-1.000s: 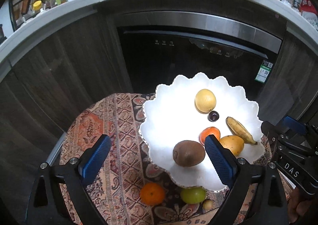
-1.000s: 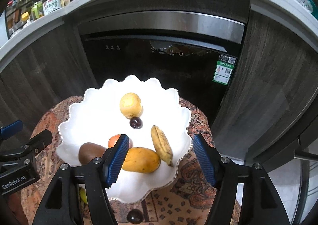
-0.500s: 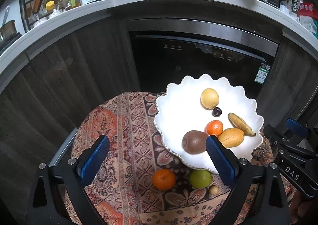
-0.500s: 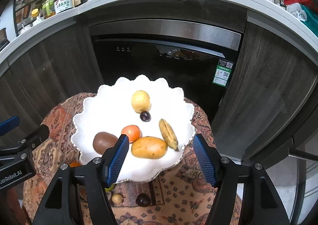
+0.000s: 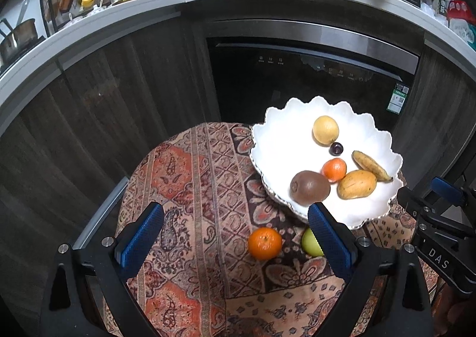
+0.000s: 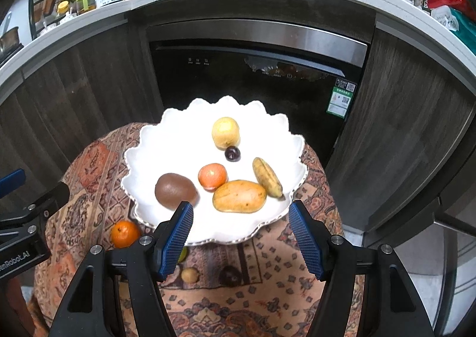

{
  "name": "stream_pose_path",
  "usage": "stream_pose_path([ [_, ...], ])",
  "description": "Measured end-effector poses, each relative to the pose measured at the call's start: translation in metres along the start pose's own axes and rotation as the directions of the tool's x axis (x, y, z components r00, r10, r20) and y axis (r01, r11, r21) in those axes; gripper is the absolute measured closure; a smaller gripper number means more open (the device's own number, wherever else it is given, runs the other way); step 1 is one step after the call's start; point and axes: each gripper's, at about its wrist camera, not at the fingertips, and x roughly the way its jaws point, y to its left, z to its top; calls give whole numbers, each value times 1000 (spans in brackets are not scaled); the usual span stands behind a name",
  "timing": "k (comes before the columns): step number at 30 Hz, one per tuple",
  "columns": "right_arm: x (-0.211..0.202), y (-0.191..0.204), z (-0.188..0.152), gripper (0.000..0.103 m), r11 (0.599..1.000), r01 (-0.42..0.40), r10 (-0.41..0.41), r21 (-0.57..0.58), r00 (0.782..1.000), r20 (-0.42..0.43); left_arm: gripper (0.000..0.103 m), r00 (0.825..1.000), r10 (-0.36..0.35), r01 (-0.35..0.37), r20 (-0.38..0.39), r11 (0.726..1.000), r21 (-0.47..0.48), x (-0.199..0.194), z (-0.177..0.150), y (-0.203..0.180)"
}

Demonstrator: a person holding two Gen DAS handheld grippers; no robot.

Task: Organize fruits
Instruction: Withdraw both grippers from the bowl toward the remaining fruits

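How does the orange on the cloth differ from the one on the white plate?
The orange on the cloth lies off the white plate, alone beside a green fruit; the orange on the plate sits among fruit, touching the kiwi. The cloth one looks deeper orange. Both are round, and neither is gripped.

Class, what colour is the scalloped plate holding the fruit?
White plate, seen best in the right wrist view.

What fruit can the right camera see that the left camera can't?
Only the right wrist view shows the small yellow fruit and dark plum on the patterned cloth. Only the left wrist view shows the saucepan on the counter. Both show the white plate with its six fruits, the loose orange and the green fruit.
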Motion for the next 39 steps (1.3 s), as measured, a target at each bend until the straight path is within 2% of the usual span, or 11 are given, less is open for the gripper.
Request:
stream_pose_path([
  [12,4,-6,-29,36,1000,25,-25,-5,999,-30,4,999,-11,12,-47,1000,12,9,-36,-8],
  [22,28,-10,-68,36,999,40,-42,-23,994,-98,4,995,-13,15,-99,1000,21,30,-73,-14],
  [31,51,-5,-81,36,999,21,-25,-36,991,-132,5,990,-22,21,-138,1000,-7,49,-91,-12],
  [39,72,1,-85,51,999,-15,8,-42,986,-168,5,987,-20,16,-161,1000,-27,63,-95,-7],
])
